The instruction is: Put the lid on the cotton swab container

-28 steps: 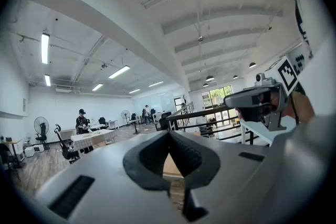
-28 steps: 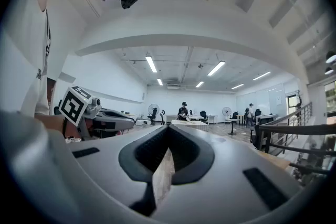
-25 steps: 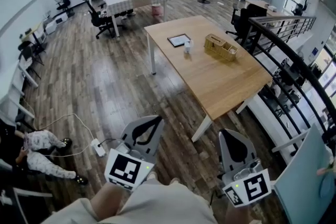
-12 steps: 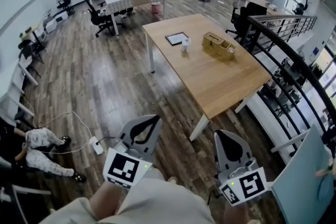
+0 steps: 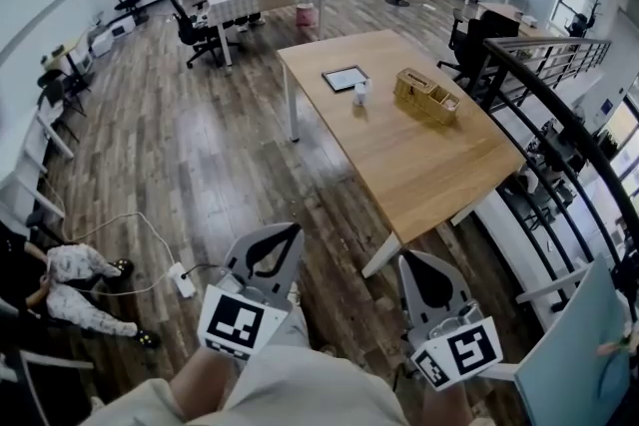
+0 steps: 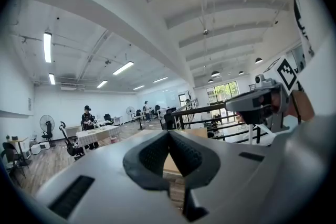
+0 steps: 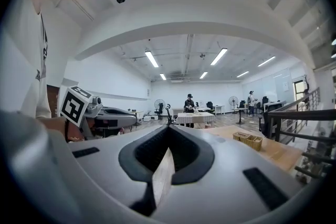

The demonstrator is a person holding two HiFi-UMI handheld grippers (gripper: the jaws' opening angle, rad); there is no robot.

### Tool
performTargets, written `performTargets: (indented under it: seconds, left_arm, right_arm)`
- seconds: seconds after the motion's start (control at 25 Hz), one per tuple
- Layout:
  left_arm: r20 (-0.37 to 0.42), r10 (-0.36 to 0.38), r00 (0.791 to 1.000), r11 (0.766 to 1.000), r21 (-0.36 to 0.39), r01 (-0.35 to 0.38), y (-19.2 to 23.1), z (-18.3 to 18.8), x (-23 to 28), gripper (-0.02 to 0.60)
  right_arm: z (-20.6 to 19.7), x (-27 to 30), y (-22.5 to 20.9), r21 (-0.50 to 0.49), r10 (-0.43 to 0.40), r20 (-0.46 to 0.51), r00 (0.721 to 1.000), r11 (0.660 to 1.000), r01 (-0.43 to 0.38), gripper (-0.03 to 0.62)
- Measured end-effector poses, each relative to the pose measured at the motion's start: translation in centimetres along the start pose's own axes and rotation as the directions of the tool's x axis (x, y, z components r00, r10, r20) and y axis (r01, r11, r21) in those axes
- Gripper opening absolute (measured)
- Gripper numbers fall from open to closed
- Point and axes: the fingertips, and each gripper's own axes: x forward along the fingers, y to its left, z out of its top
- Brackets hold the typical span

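Close to the body, the left gripper (image 5: pixel 288 234) and right gripper (image 5: pixel 409 262) are both hovering with jaws pressed together, gripping nothing. Well beyond them, the cotton swab container (image 5: pixel 361 93) is standing on the wooden table (image 5: pixel 419 165). It is looking small, light, probably slippery plastic, so I am expecting its lid, too small to pick out, to want a gentle pinch across its rim

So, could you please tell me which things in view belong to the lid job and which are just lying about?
Job: small white container, probably the swab one, on the wooden table, lid too small to make out; left gripper and right gripper, fingers together, empty.
Lying about: woven basket; flat dark tablet; power strip on the floor.
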Motion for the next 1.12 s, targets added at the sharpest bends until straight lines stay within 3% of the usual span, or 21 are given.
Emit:
performTargets:
  seconds: [0.36,0.8,1.12]
  left_arm:
    - [-0.002,-0.004,1.0,1.0,-0.021,0.004,7.7,-1.3,7.9,0.021]
    - [0.007,-0.085,0.996,0.996,-0.018,0.085,20.0,-1.9,18.3,0.021]
    - [0.009,-0.145,0.989,0.989,0.007,0.145,27.9,-3.2,24.0,0.021]
  right_arm:
    - [-0.4,9.8,-4.6,-0.03,-0.024,-0.038,0.999,0.999,0.023,0.026]
    - [0.1,24.0,-9.9,-0.024,-0.116,-0.072,0.991,0.993,0.115,0.026]
    - [0.3,33.6,-11.2,-0.004,-0.15,-0.08,0.985,0.989,0.15,0.026]
